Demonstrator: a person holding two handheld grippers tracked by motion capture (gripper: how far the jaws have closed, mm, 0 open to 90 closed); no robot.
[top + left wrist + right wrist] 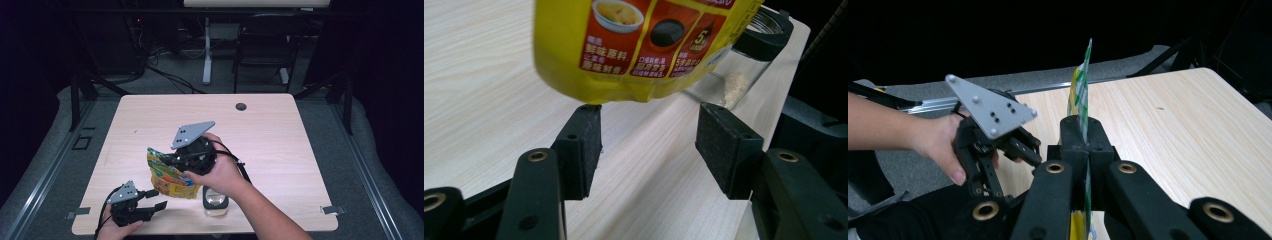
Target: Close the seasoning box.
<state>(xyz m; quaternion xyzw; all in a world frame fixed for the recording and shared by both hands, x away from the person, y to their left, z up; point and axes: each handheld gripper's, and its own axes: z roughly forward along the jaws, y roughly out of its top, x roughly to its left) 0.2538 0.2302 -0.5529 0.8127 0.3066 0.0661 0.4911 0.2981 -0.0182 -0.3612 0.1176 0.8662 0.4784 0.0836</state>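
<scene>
Pale wooden bench (280, 130): keep your right gripper (1083, 131) pinching the yellow packet (167, 175) above the jar (215, 201); left gripper (649, 135) jaws spread, empty.

A recording lab or studio bay, dark all round

A lone pale wooden table (280, 125) stands on grey carpet, with black curtains closing off the sides. Metal rails (37, 187) run along the floor on either side. Behind it are a black chair (262, 42), a white desk leg (207, 50) and loose cables (170, 75) beside dark equipment.
</scene>
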